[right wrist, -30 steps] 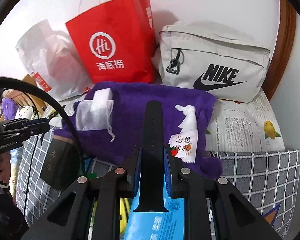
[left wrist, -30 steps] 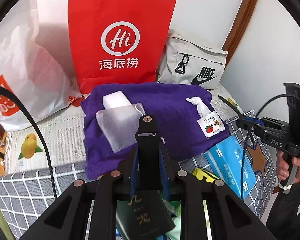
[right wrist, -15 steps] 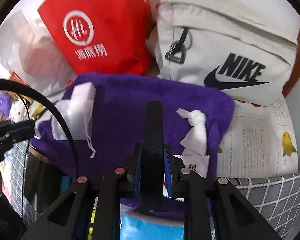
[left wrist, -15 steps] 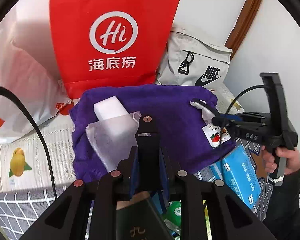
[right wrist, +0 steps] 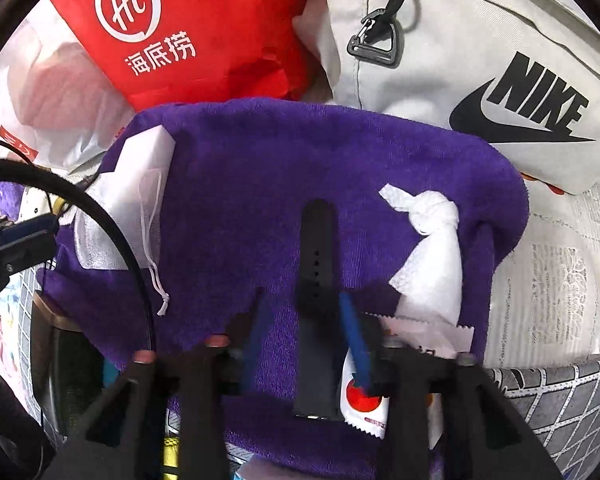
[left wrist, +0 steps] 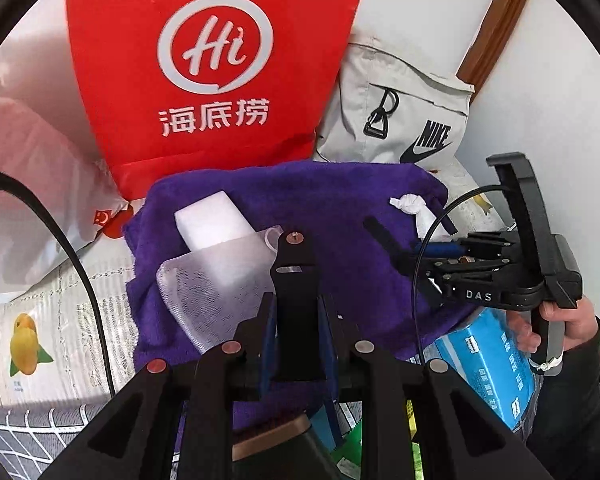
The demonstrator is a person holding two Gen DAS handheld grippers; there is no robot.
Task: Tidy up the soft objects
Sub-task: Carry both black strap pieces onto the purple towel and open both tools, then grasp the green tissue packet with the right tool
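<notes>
my right gripper [right wrist: 304,312] pointed steeply down over a fuzzy purple towel [right wrist: 260,168]. its blue-padded jaws had just been opening and stood apart, a smooth black perforated watch strap [right wrist: 316,248] lying flat on the towel between them, no pad pressing it. my left gripper [left wrist: 296,320] was clamped on a second black strap piece [left wrist: 294,264] with a metal stud at its tip. on the towel lay a white foam block [left wrist: 210,218] half inside a sheer mesh drawstring pouch [left wrist: 216,296], and a knotted white wipe [right wrist: 432,240] beside a sachet [right wrist: 364,396] printed with a tomato. behind stood a red paper bag [left wrist: 204,60] reading "hi" with chinese characters, and a pale grey fabric bag [right wrist: 480,52] marked "nike". a blue packet [left wrist: 488,356] lay under the towel's edge.
</notes>
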